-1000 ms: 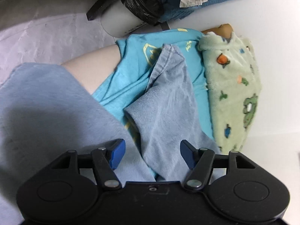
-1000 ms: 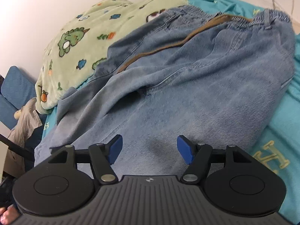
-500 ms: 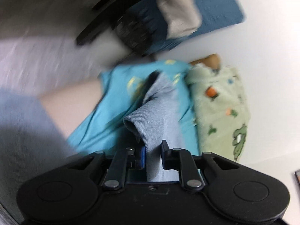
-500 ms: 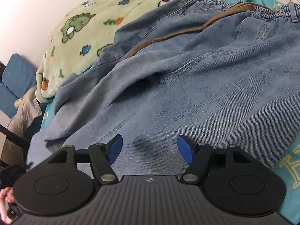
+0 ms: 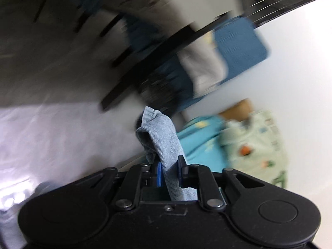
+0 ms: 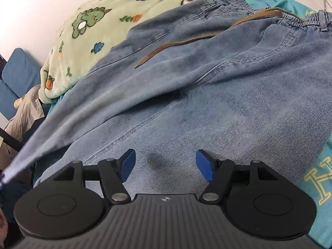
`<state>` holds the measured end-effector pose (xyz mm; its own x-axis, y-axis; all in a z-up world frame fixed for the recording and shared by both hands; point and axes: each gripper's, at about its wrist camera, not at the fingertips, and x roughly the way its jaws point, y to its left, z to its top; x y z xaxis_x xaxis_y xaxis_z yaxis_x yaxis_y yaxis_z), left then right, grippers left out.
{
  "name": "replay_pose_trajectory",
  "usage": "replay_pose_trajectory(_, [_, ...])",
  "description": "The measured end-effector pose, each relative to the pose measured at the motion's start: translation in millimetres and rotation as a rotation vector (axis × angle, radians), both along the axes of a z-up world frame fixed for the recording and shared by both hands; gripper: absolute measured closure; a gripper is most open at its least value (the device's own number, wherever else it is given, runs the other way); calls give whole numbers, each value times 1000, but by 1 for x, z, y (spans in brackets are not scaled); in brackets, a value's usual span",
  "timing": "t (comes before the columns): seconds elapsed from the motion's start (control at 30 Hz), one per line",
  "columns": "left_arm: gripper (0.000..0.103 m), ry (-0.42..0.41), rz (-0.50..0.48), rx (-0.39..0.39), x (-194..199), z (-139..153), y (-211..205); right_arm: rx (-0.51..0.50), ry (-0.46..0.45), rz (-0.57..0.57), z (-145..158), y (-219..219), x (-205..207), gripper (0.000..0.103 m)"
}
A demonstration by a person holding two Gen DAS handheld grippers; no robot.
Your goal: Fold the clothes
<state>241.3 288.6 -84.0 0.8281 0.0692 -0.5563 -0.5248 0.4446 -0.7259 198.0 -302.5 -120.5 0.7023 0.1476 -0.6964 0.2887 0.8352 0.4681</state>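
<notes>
Light blue jeans (image 6: 217, 87) lie spread over a teal sheet (image 6: 319, 178), waistband and a brown drawstring (image 6: 197, 39) at the far right. My right gripper (image 6: 166, 162) hovers open just over the denim, nothing between its blue pads. In the blurred left wrist view my left gripper (image 5: 169, 174) is shut on the hem end of a jeans leg (image 5: 160, 137), which stands up as a folded flap above the pads. In the right wrist view that leg (image 6: 54, 132) stretches taut toward the lower left edge.
A pale green dinosaur blanket (image 6: 108, 27) lies bunched along the far side of the jeans, against a white wall. A blue cushion (image 6: 16, 78) and grey clothing (image 6: 27, 112) sit at the left. A dark chair frame (image 5: 145, 62) and a blue cushion (image 5: 238, 49) show behind the held leg.
My left gripper closed on the jeans leg end and swung up and away with it, pulling the leg taut. The right gripper stayed open in place, edging slightly closer to the denim.
</notes>
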Motion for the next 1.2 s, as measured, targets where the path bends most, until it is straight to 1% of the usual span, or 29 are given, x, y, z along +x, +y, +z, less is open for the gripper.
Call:
replay_pose_trajectory(0.1, [89, 114, -8, -8, 2, -24, 4, -12, -1, 3, 1, 1, 1, 35])
replay_pose_trajectory(0.2, [88, 136, -25, -12, -2, -31, 5, -18, -8, 5, 1, 1, 2, 35])
replay_pose_trajectory(0.3, [86, 134, -63, 18, -8, -17, 1, -13, -18, 4, 3, 0, 3, 35])
replay_pose_trajectory(0.33, [83, 131, -84, 46, -12, -10, -3, -13, -24, 4, 5, 0, 3, 35])
replay_pose_trajectory(0.37, [76, 140, -110, 75, -16, -3, -8, -13, -31, 4, 7, 0, 3, 35])
replay_pose_trajectory(0.4, [73, 147, -137, 104, -21, 5, -14, -13, -39, 4, 9, 0, 3, 35])
replay_pose_trajectory(0.47, [73, 131, -200, 136, -31, 20, -31, -13, -57, 3, 13, 0, 1, 35])
replay_pose_trajectory(0.53, [68, 116, -242, 167, -41, 34, -51, -18, -76, 3, 18, -1, -2, 35])
replay_pose_trajectory(0.57, [63, 107, -265, 183, -45, 40, -62, -19, -86, 4, 21, -2, -3, 35])
replay_pose_trajectory(0.6, [61, 98, -287, 199, -49, 46, -74, -19, -94, 3, 23, -4, -4, 35])
replay_pose_trajectory(0.8, [58, 35, -445, 266, -86, 65, -150, -8, -149, -17, 42, -19, -16, 35])
replay_pose_trajectory(0.83, [58, 40, -473, 294, -91, 65, -163, -2, -161, -22, 46, -23, -19, 35])
replay_pose_trajectory(0.93, [58, 123, -549, 427, -100, 65, -203, 13, -221, -36, 61, -39, -29, 35])
replay_pose_trajectory(1.03, [58, 142, -620, 449, -103, 57, -224, 12, -253, -70, 73, -63, -35, 35])
replay_pose_trajectory(1.13, [56, 161, -676, 485, -104, 47, -239, 31, -264, -139, 83, -94, -41, 35])
replay_pose_trajectory(1.2, [56, 180, -714, 513, -103, 40, -246, -6, -276, -169, 88, -114, -45, 35])
